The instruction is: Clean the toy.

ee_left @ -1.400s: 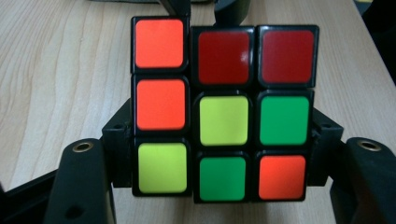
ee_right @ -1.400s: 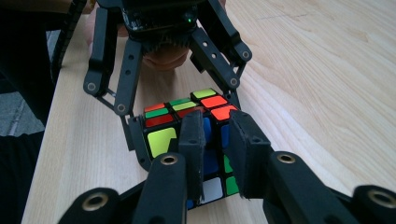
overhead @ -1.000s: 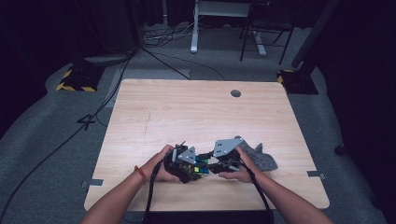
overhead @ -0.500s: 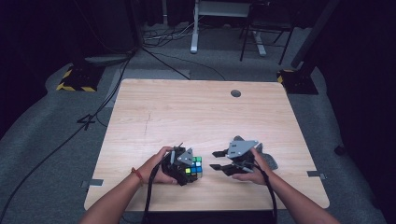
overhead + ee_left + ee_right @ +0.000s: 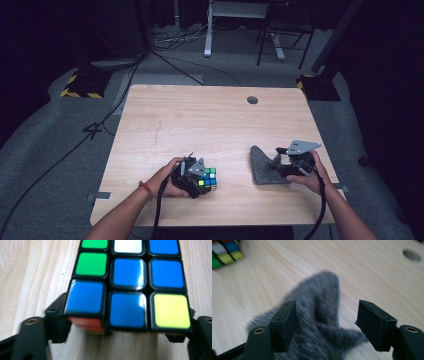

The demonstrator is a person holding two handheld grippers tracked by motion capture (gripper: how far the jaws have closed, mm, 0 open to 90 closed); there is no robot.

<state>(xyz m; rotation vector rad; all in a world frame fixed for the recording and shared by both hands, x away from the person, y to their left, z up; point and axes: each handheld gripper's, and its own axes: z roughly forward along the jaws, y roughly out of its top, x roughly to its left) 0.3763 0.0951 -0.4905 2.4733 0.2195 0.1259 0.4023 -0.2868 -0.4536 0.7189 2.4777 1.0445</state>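
1. While the left gripper (image 5: 196, 175) sits near the front edge of the light wooden table (image 5: 200, 120), we find the multicoloured puzzle cube with black edges (image 5: 208, 178) lodged between its two black jaws, resting on the wood left of centre.
2. Through the left gripper view we look along the cube's (image 5: 130, 282) upper face: mostly blue stickers, two green ones at the far left, a white one at the far edge and a yellow one at the near right corner.
3. We see both jaws set against the cube's lower sides, holding it at a fairly narrow opening; those jaws have just been closing a little on it, and orange stickers show beneath the near left corner.
4. Our left hand (image 5: 167, 180) wraps the gripper body from the left, a red band on the wrist, with the black cable trailing back off the table's front edge.
5. Well apart, to the right, a grey fuzzy cloth (image 5: 265, 165) lies crumpled on the table, one corner peaked toward the far side.
6. Just beside the cloth's right edge we hold the right gripper (image 5: 284, 162), its grey three-cornered plate on top.
7. From the right gripper view, its jaws stand wide on either side of the cloth (image 5: 322, 315), which lies blurred between and below them without being pinched; they have just been opening.
8. At the table's far edge we note a small round dark hole (image 5: 252, 100).
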